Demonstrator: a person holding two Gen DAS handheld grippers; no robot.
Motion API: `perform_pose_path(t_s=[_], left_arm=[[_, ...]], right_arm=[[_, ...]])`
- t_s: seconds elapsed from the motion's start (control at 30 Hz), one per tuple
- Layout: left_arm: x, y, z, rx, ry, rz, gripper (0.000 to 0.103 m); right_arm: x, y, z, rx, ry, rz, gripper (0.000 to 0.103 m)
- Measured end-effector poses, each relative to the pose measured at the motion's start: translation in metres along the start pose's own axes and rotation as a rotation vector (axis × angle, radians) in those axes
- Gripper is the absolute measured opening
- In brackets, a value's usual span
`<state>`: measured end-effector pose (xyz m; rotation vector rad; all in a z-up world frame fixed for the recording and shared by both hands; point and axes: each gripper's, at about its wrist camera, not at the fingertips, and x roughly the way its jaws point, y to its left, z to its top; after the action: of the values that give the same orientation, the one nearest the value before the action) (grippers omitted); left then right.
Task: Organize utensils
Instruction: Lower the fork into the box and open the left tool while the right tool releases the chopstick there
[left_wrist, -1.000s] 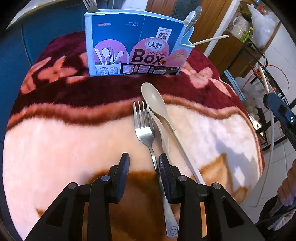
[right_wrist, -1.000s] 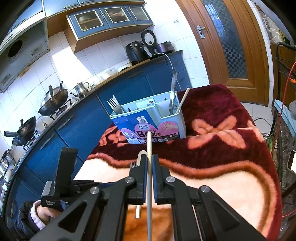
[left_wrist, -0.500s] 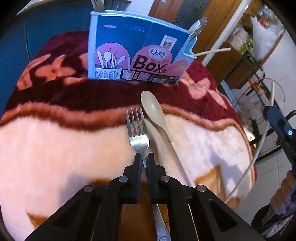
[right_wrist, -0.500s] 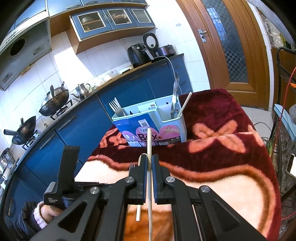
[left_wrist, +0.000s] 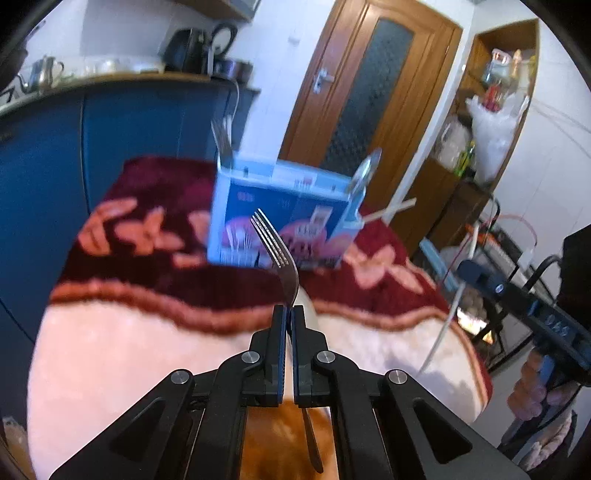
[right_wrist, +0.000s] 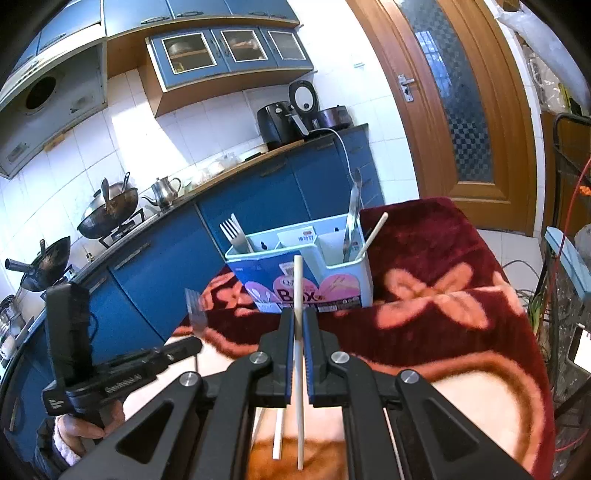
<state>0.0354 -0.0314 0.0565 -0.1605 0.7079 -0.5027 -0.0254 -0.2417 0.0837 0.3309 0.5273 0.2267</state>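
Observation:
My left gripper (left_wrist: 289, 314) is shut on the neck of a metal fork (left_wrist: 275, 243). The fork is off the blanket, tines up and pointing toward the blue-and-white utensil box (left_wrist: 258, 206). The right wrist view shows this gripper (right_wrist: 184, 347) and its fork (right_wrist: 195, 312) low on the left. My right gripper (right_wrist: 297, 321) is shut on a white chopstick (right_wrist: 298, 280) that points at the box (right_wrist: 343, 280). The box holds a fork (right_wrist: 232, 232), a metal spoon (right_wrist: 352, 218) and a chopstick (right_wrist: 373, 232).
A second white chopstick (right_wrist: 277, 435) lies on the pink and maroon blanket (right_wrist: 424, 325) under my right gripper. Blue kitchen cabinets (right_wrist: 155, 266) stand behind the table, a wooden door (right_wrist: 461, 110) to the right. A wire rack with cables (right_wrist: 565, 280) borders the right edge.
The left gripper closed on the fork's neck and lifted it off the blanket, tilting upward toward the box. The right gripper kept still with its chopstick.

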Motion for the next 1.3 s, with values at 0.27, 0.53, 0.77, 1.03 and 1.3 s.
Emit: perform_pose_path(t_s=[0.27, 0.53, 0.77, 1.03, 1.3], left_arm=[[-0.018, -0.002, 0.034, 0.047, -0.157, 0.019, 0.002], [-0.012, -0.012, 0.081, 0.091, -0.291, 0.071, 0.002], [0.003, -0.013, 0.116, 0.111, -0.387, 0.102, 0.002], [0.018, 0.003, 0.145, 0.078, -0.492, 0.140, 0.002], [0.044, 0.011, 0.148, 0.084, -0.569, 0.197, 0.002]], right_arm=[[-0.001, 0.007, 0.022, -0.041, -0.083, -0.031, 0.006], [0.006, 0.010, 0.052, -0.066, -0.161, -0.058, 0.006], [0.019, 0.010, 0.079, -0.090, -0.227, -0.078, 0.006], [0.037, 0.015, 0.101, -0.132, -0.321, -0.119, 0.006], [0.068, 0.013, 0.100, -0.179, -0.343, -0.197, 0.006]])
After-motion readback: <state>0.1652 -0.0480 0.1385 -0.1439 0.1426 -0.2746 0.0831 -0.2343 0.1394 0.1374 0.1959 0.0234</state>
